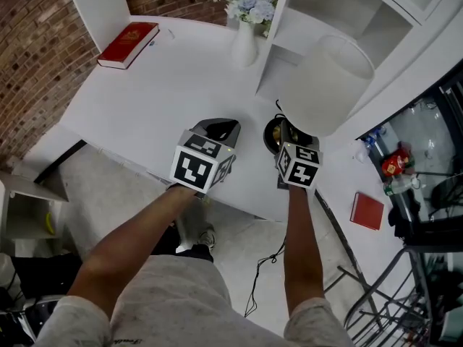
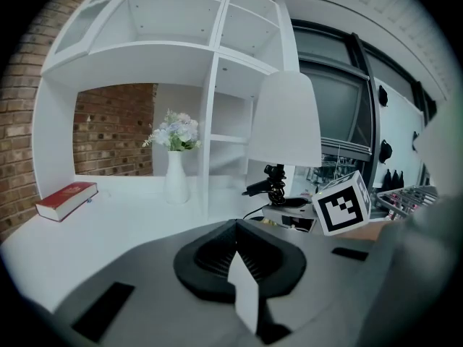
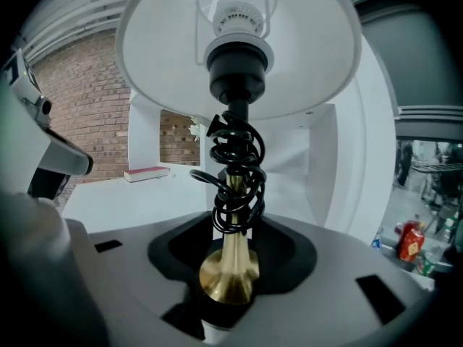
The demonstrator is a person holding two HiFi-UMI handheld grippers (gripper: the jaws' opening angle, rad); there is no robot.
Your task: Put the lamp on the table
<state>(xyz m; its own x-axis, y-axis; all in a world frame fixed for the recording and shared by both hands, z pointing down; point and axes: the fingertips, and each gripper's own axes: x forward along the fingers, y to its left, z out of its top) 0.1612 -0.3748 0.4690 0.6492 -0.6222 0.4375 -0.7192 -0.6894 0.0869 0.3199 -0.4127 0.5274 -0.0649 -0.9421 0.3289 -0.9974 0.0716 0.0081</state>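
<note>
The lamp [image 1: 325, 85] has a white shade, a brass stem and a black cord wound round the stem. It stands upright on the white table [image 1: 166, 85] near the front right edge, beside the shelf unit. My right gripper [image 1: 283, 132] is at its foot. In the right gripper view the flared brass base [image 3: 230, 270] stands between the jaws, which are spread wide and do not press on it; this right gripper [image 3: 230, 295] is open. My left gripper [image 1: 221, 129] hovers over the table edge left of the lamp, and its left gripper jaws [image 2: 236, 226] look shut and empty. The lamp [image 2: 284, 121] shows to its right.
A red book [image 1: 129, 43] lies at the table's far left. A white vase of flowers [image 1: 246, 38] stands at the back by the white shelf unit [image 1: 340, 13]. A red pad [image 1: 367, 211] and bottles [image 1: 394, 163] are at the right. A black cable [image 1: 264, 266] trails on the floor.
</note>
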